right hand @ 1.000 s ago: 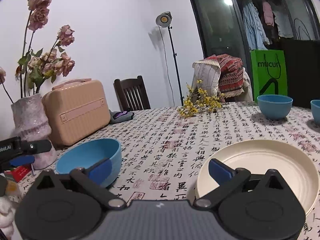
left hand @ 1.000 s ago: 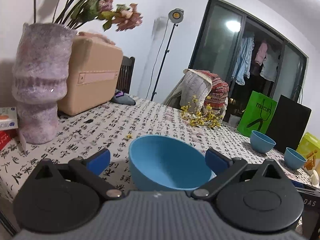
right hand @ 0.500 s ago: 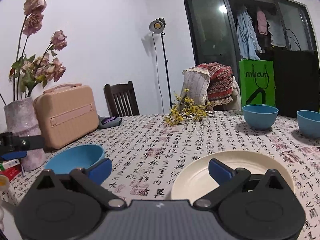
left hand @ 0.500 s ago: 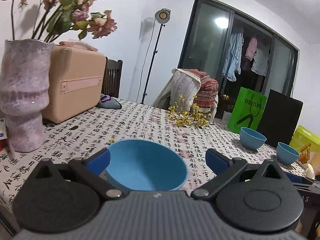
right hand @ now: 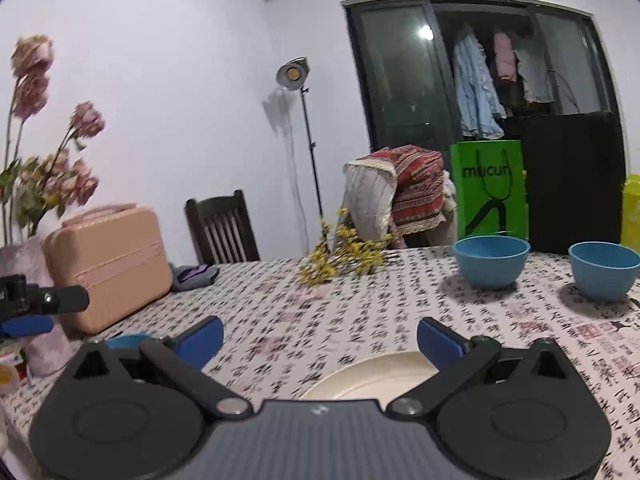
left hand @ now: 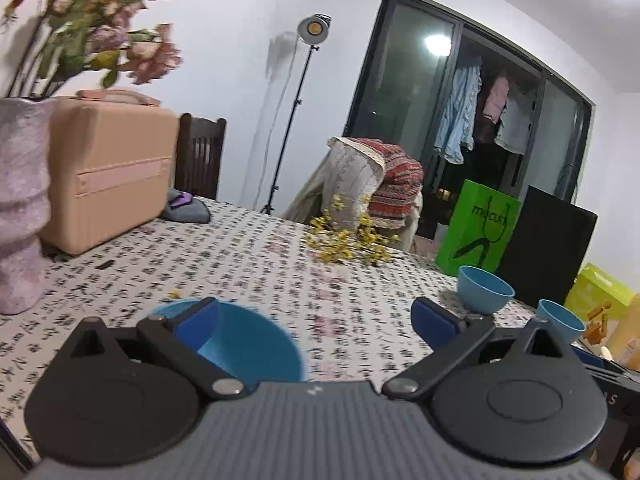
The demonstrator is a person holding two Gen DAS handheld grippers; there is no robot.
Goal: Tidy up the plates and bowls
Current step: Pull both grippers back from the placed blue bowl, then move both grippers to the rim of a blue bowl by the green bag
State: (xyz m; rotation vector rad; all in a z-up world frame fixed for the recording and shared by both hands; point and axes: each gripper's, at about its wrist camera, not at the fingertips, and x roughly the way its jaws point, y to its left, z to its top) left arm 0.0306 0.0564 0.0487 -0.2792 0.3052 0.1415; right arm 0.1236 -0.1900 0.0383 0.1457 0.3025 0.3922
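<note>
- The tabletop has a white cloth with black writing on it. It looks blurry in both views.
- Since half a second ago, both cameras have pulled back and tipped up. The near dishes sit lower in the pictures now and show less.
- The pink case and the fuzzy purple vase stand at the left of the tabletop. Yellow flowers lie near the middle, and a green bag stands at the far side.
- The cream plate lies flat on the tabletop, right in front of the right tongs. Before, much of the plate showed. Now only its far edge peeks over the tool.
- The big blue bowl sits upright on the tabletop by the left finger of the left tongs. Before, it sat in the gap between the fingers. Now it is off to the left, and the left finger covers part of its rim.
- Two smaller blue bowls stand far off on the right, near each other but not touching: one in front of the green bag and one further right.
- The left tongs are wide open. They hold nothing. I cannot tell if the left finger touches the big bowl.
- The right tongs are wide open too. They hold nothing, and the plate edge sits low between the fingers.
</note>
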